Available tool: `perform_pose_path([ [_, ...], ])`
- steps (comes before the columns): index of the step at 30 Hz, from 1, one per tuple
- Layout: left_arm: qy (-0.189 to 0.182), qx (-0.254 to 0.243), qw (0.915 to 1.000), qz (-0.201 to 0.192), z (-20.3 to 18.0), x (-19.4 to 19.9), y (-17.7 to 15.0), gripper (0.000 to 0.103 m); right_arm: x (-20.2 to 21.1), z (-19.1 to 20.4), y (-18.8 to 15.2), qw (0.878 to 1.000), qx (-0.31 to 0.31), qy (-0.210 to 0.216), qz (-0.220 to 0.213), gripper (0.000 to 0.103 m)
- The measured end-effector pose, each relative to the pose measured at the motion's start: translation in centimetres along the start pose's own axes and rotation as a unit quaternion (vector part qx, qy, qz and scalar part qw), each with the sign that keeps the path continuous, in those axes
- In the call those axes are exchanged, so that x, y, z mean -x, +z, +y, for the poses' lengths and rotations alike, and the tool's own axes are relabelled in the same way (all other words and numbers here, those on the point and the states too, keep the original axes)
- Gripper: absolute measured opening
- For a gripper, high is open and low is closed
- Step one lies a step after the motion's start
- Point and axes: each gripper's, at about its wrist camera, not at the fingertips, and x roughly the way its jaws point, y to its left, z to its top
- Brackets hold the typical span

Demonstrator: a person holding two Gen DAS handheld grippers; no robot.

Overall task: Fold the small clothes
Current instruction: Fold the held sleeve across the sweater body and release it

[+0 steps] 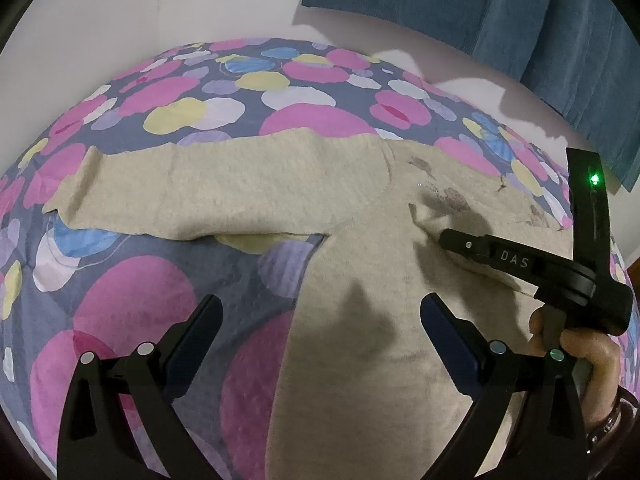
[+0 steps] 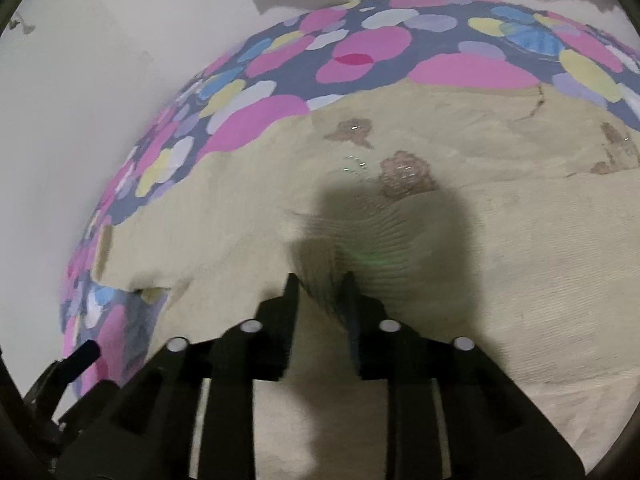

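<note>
Sweater: beige knit sweater [image 1: 360, 240] lies flat on the bed's patterned quilt [image 1: 120, 300]; one sleeve [image 1: 220, 196] stretches toward the quilt's left edge, near the far edge
Left tool: left tool [image 1: 320, 316] hangs wide open above the sweater's body, holding nothing
Right tool: right tool [image 2: 320, 284] nearly closed, pinching a raised fold of the sweater's knit [image 2: 324, 276]
Beyond the bed: white wall [image 1: 160, 0]; blue curtain [image 1: 480, 0]
</note>
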Motion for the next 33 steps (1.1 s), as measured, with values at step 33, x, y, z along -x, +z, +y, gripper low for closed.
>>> perform_pose_path([
  [33,0.009,0.007,0.9998,0.015,-0.3,-2.0,0.1,0.098,13.0,-32.5,4.6,0.969,-0.225,-0.015,-0.100,0.040],
])
